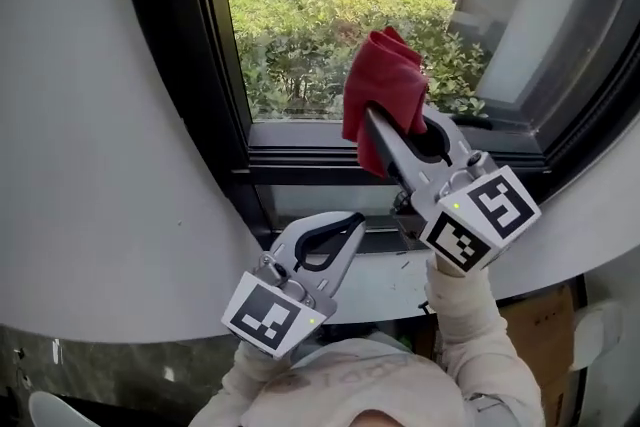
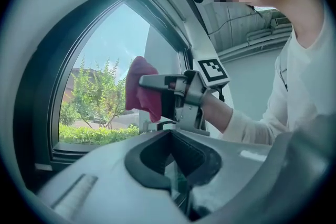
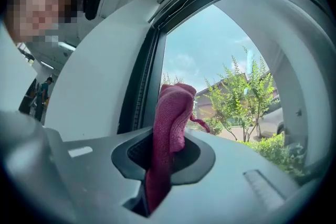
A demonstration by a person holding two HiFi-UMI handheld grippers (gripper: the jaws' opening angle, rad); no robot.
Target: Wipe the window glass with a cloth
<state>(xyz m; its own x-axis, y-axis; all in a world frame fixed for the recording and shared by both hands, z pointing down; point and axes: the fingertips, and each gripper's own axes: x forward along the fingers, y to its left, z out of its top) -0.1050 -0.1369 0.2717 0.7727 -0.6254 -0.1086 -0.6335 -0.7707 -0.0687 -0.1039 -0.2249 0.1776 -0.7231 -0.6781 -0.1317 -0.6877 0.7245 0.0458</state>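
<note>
Cloth (image 1: 385, 80) is pinched by its lower end in right gripper (image 1: 378, 130), jaws clamped tight so the loose bunch stands proud of the tips as a pad. It's up against window glass (image 1: 290, 25), low near the bottom frame (image 1: 300, 158); can't confirm contact. Left gripper (image 1: 345, 225) is closed on nothing, parked below, clear of the wipe path.

Cloth (image 1: 385, 75) in the right tool (image 1: 378, 130), before the window glass (image 1: 290, 25); left tool (image 1: 345, 227) nearer, lower left.
</note>
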